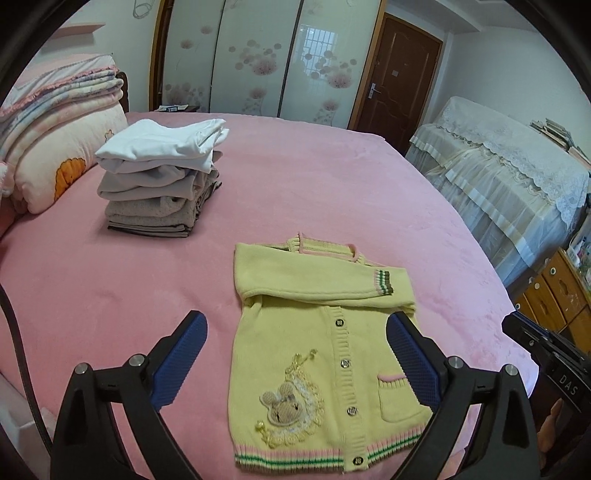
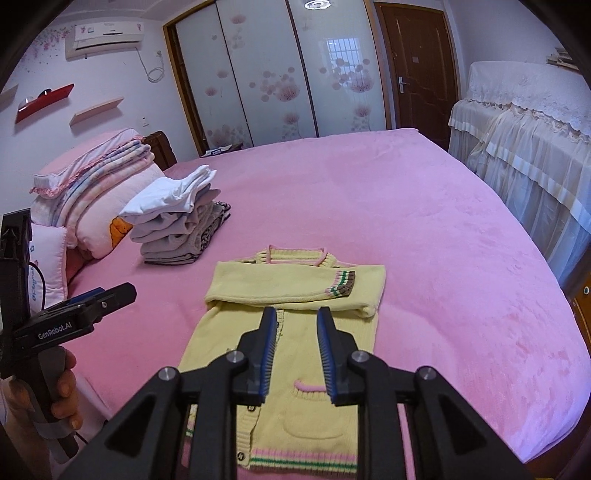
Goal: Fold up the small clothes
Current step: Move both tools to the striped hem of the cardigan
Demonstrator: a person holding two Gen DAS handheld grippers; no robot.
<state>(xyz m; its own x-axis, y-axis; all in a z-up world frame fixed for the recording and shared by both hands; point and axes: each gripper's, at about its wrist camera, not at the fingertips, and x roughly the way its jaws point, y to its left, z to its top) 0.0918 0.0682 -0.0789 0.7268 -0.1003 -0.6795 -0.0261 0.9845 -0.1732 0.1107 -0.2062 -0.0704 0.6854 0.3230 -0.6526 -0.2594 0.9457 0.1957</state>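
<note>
Yellow cardigan (image 1: 325, 354) flat on pink bed (image 1: 295, 177), left gripper (image 1: 297, 354) wide, right gripper (image 2: 296, 354) narrowly parted, both empty

A yellow knit cardigan (image 1: 325, 354) lies flat on the pink bedspread (image 1: 332, 177), sleeves folded across.

Both wrist views are evenly and softly lit, with daylight from a barred window mirrored as a pale glare patch on the glossy wardrobe doors (image 1: 295, 55) and a ceiling lamp (image 2: 317, 4) glinting at the top of the right view. Shadows on the pink bedspread (image 1: 314, 177) are faint and diffuse. Fisheye bending curves the room's straight lines, dark vignette fills the corners, and focus stays fairly sharp.
</note>
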